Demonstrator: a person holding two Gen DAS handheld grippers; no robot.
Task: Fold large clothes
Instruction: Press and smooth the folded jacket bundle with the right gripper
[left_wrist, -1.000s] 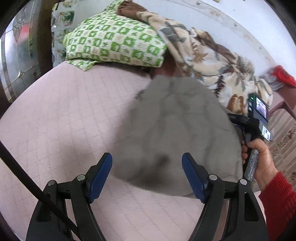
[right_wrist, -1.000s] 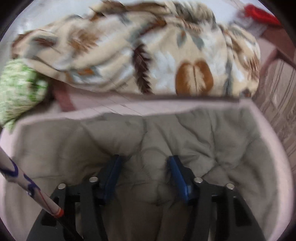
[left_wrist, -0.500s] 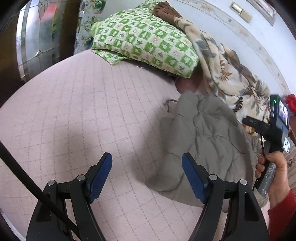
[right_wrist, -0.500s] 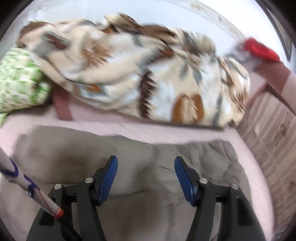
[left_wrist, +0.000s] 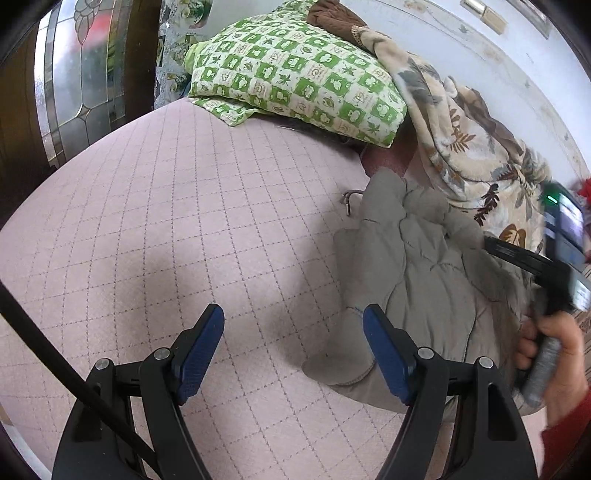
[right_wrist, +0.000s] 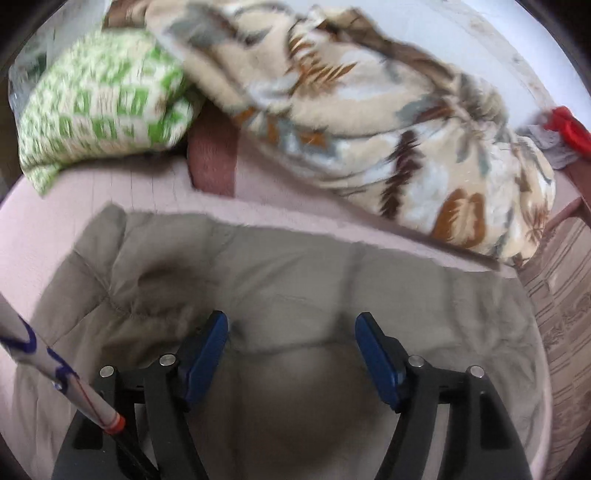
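Right gripper (right_wrist: 291, 354) jaws just opened, let go of grey-green quilted padded garment (right_wrist: 295, 280); it lies folded below them on pink quilted bed cover (left_wrist: 184, 221). Left gripper (left_wrist: 293, 345) open, empty, garment just right of its right finger.

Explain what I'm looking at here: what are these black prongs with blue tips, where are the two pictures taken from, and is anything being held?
There is no robot arm. A person holds a hand tool in each hand, and each tool carries a camera looking forward along its two black fingers with blue pads.

One picture is from the left gripper; its jaws stand open over the pink quilted bed cover with nothing between them. At its right edge you see the person's right hand gripping the other tool.

The other picture is from the right gripper. Its jaws have just been opening and now hover over the grey padded garment, not pinching it.

Behind lie a green checked pillow and a leaf-patterned blanket.
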